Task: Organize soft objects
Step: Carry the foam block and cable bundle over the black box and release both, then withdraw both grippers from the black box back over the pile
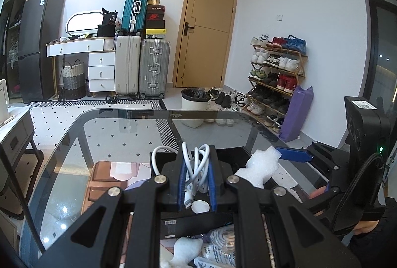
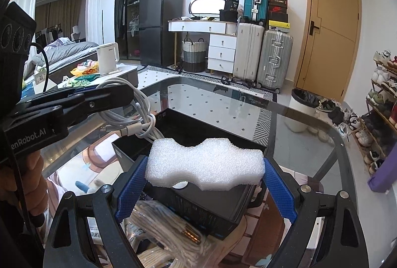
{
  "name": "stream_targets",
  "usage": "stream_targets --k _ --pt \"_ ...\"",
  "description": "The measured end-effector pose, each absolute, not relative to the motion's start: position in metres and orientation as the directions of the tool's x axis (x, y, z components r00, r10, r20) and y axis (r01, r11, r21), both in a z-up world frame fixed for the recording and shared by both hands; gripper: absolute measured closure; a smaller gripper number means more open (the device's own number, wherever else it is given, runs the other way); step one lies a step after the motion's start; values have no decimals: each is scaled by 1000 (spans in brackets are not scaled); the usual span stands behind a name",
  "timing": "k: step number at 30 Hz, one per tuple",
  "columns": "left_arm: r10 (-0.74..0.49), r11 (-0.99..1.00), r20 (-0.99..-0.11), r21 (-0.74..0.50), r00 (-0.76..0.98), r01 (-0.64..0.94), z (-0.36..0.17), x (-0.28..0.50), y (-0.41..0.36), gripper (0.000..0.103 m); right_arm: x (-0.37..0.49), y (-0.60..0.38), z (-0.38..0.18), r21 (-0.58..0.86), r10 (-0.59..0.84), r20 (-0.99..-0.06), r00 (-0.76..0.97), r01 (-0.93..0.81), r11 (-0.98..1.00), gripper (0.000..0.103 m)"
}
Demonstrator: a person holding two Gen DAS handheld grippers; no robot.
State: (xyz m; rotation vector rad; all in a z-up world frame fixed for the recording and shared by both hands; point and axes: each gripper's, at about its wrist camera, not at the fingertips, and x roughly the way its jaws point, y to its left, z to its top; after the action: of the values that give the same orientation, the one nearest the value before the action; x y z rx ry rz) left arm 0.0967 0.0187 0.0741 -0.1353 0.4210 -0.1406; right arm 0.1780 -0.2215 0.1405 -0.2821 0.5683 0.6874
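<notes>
You are holding a bundle of white charging cable (image 1: 197, 168), coiled and tangled, its plug ends hanging loose, above the open black box (image 2: 211, 203). You are also gripping a white foam block (image 2: 204, 165) with wavy edges by its two ends, level and lying crosswise over that same box on the glass tabletop (image 2: 310, 134).

White walls (image 1: 285, 7) and a tan door (image 1: 206, 27) were seen. Suitcases (image 1: 142, 64), a white drawer unit (image 1: 101, 72) and a dark fridge (image 1: 37, 44) were ranged along the wall; a shoe rack (image 1: 275, 79) was set at the right.
</notes>
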Motion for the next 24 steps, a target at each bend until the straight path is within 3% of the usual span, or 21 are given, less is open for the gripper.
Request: stream_targets --k 18,20,24 --pt "-147 987 -452 -130 880 98 69 118 10 88 188 -213 133 -67 514 -597 616 -677 733 9" --pt "-141 988 -459 -122 877 95 69 120 8 73 186 -214 133 -69 511 -596 620 -673 736 7" --pt "-142 988 -467 -116 873 99 70 119 6 60 184 -220 135 -72 502 -592 630 -661 747 6"
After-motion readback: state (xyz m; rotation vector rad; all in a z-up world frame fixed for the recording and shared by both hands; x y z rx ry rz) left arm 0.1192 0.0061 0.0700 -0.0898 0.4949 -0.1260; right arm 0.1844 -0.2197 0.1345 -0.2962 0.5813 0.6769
